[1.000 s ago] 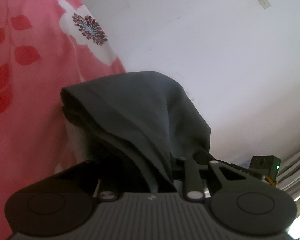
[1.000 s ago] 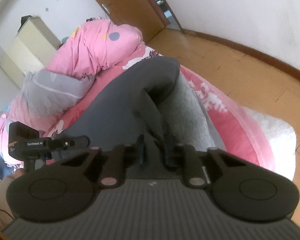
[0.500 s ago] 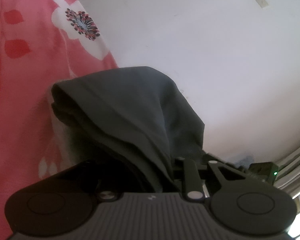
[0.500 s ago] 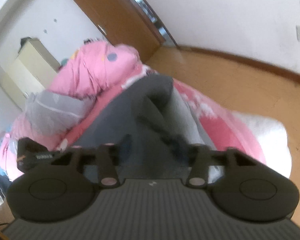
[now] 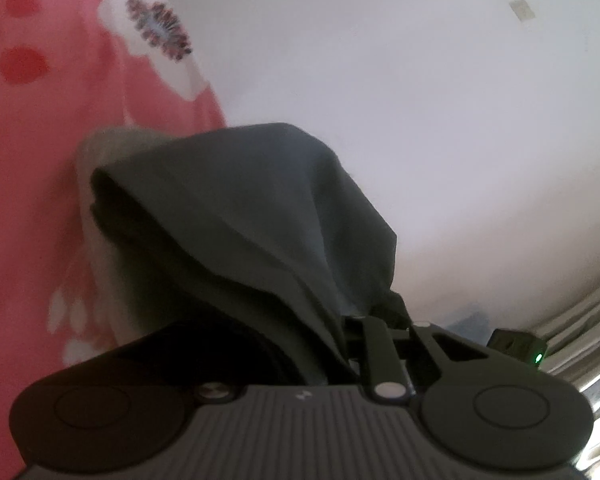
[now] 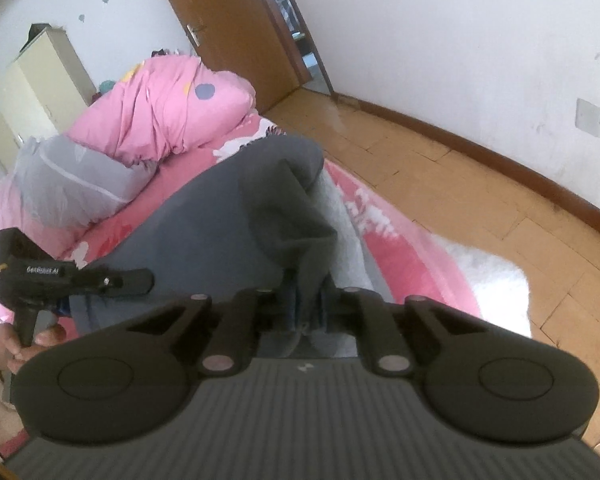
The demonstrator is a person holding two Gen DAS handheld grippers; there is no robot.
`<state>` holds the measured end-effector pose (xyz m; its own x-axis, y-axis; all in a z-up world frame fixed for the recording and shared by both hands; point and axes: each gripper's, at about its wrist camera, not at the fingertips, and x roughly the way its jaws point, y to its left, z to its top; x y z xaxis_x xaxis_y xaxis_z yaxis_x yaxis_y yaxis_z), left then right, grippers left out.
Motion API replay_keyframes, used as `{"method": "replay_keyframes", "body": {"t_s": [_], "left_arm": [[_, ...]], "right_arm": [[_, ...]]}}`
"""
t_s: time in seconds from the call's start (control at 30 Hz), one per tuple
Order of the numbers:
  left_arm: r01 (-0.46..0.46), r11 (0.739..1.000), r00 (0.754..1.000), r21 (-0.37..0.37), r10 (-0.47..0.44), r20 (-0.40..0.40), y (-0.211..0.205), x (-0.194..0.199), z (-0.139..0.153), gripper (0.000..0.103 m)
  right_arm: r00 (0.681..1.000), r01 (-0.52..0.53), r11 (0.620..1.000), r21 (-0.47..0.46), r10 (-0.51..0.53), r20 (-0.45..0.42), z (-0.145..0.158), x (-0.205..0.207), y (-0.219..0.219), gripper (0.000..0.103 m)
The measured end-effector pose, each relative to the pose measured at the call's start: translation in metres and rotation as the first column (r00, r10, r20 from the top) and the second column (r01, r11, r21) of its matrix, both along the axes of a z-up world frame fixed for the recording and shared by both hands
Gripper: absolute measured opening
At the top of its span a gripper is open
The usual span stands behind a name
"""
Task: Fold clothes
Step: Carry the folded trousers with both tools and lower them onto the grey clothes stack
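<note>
the dark grey garment (image 6: 220, 232) lies stretched over the pink floral bed (image 6: 412, 268), with its pale fleecy lining (image 6: 344, 236) showing along the edge nearest the wooden floor (image 6: 480, 188). both claws hold it at one end.

the right claw (image 6: 306, 304) is closing, and its pads press on a bunched fold of the grey cloth that rises from between them toward the far end of the bed. in the same view the left claw (image 6: 136, 280) comes in from the left, its tip at the garment's near edge, and a hand (image 6: 24, 340) grips its handle low at the picture's side.

from the left wrist view, the left claw (image 5: 328, 344) is closing too, pinching a ridge of the garment (image 5: 240, 208); the cloth tents up and away from the pads, with the pale lining (image 5: 104, 216) peeking out on the left. the pink sheet (image 5: 40, 160) fills the left of that view and a white wall (image 5: 420, 120) the right.

further back on the bed sit a pink quilt bundle (image 6: 164, 108) and a grey pillow (image 6: 72, 176).
</note>
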<state>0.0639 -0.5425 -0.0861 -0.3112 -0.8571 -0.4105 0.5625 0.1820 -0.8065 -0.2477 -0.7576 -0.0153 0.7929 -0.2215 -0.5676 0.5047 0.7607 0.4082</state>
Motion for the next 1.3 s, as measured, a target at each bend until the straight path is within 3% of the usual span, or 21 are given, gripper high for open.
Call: {"method": "replay_keyframes", "body": {"t_s": [0.07,0.13,0.2,0.37,0.5,0.57,0.6,0.67,0.7,0.77,0.83,0.87,0.97,1.1,1.13,1.2,1.23,1.3], "left_arm": [[-0.007,1.000,0.999,0.003,0.007,0.032,0.002,0.001,0.000,0.022],[-0.025,1.000,0.998,0.009,0.025,0.059,0.006,0.003,0.001,0.037],[-0.034,0.999,0.997,-0.008,0.034,0.075,0.014,0.007,0.005,0.064],[-0.058,0.997,0.991,-0.050,0.064,0.114,0.030,0.020,0.022,0.085],[-0.131,0.989,0.986,-0.067,0.137,0.090,0.036,0.033,0.027,0.087],[-0.156,0.985,0.985,-0.074,0.161,0.066,0.037,0.037,0.025,0.086],[-0.164,0.983,0.983,-0.082,0.170,0.072,0.035,0.036,0.026,0.079],[-0.171,0.978,0.972,-0.120,0.187,0.143,0.035,0.030,0.033,0.066],[-0.155,0.976,0.961,-0.155,0.186,0.205,0.035,0.025,0.039,0.066],[-0.127,0.970,0.916,-0.208,0.195,0.350,0.038,0.013,0.049,0.067],[-0.160,0.972,0.883,-0.172,0.219,0.416,0.035,0.013,0.047,0.076],[-0.200,0.970,0.879,-0.135,0.238,0.412,0.035,0.020,0.041,0.081],[-0.297,0.951,0.881,-0.087,0.308,0.359,0.044,0.038,0.028,0.081],[-0.357,0.918,0.816,-0.170,0.395,0.421,0.061,0.028,0.045,0.081],[-0.344,0.915,0.791,-0.211,0.403,0.461,0.062,0.018,0.054,0.081],[-0.225,0.938,0.740,-0.263,0.341,0.580,0.054,-0.013,0.070,0.080],[-0.146,0.951,0.703,-0.271,0.293,0.648,0.049,-0.032,0.076,0.080],[-0.007,0.973,0.602,-0.231,0.189,0.776,0.039,-0.068,0.076,0.078]], "right_arm": [[1.000,0.005,1.000,-0.002,-0.005,-0.010,-0.002,0.000,0.002,0.011],[1.000,0.015,1.000,-0.009,-0.015,-0.008,-0.003,-0.001,0.006,0.020],[0.999,0.040,0.999,-0.033,-0.041,-0.010,0.001,-0.005,0.013,0.028],[0.995,0.101,0.963,-0.249,-0.097,0.027,0.028,-0.011,0.053,0.028],[0.996,0.027,0.916,-0.401,0.010,0.090,0.046,0.000,0.090,0.028],[0.993,-0.057,0.923,-0.380,0.091,0.070,0.038,0.020,0.102,0.028],[0.991,-0.100,0.924,-0.368,0.125,0.044,0.029,0.032,0.108,0.028],[0.988,-0.150,0.925,-0.350,0.148,-0.032,0.008,0.052,0.116,0.028],[0.987,-0.161,0.927,-0.340,0.146,-0.068,-0.002,0.059,0.117,0.028],[0.988,-0.151,0.944,-0.294,0.132,-0.082,-0.018,0.063,0.112,0.027],[0.991,-0.129,0.961,-0.244,0.119,-0.057,-0.025,0.061,0.105,0.026],[0.993,-0.120,0.967,-0.224,0.114,-0.038,-0.025,0.059,0.102,0.027],[0.994,-0.103,0.974,-0.201,0.109,0.020,-0.015,0.051,0.097,0.028],[0.992,-0.062,0.973,-0.221,0.084,0.095,0.012,0.053,0.086,0.028],[0.993,-0.043,0.973,-0.228,0.067,0.099,0.019,0.058,0.082,0.028],[0.995,-0.015,0.971,-0.237,0.038,0.094,0.030,0.072,0.071,0.025],[0.996,-0.009,0.970,-0.241,0.031,0.087,0.033,0.083,0.063,0.024],[0.998,0.000,0.970,-0.244,0.015,0.061,0.035,0.106,0.046,0.022]]}}
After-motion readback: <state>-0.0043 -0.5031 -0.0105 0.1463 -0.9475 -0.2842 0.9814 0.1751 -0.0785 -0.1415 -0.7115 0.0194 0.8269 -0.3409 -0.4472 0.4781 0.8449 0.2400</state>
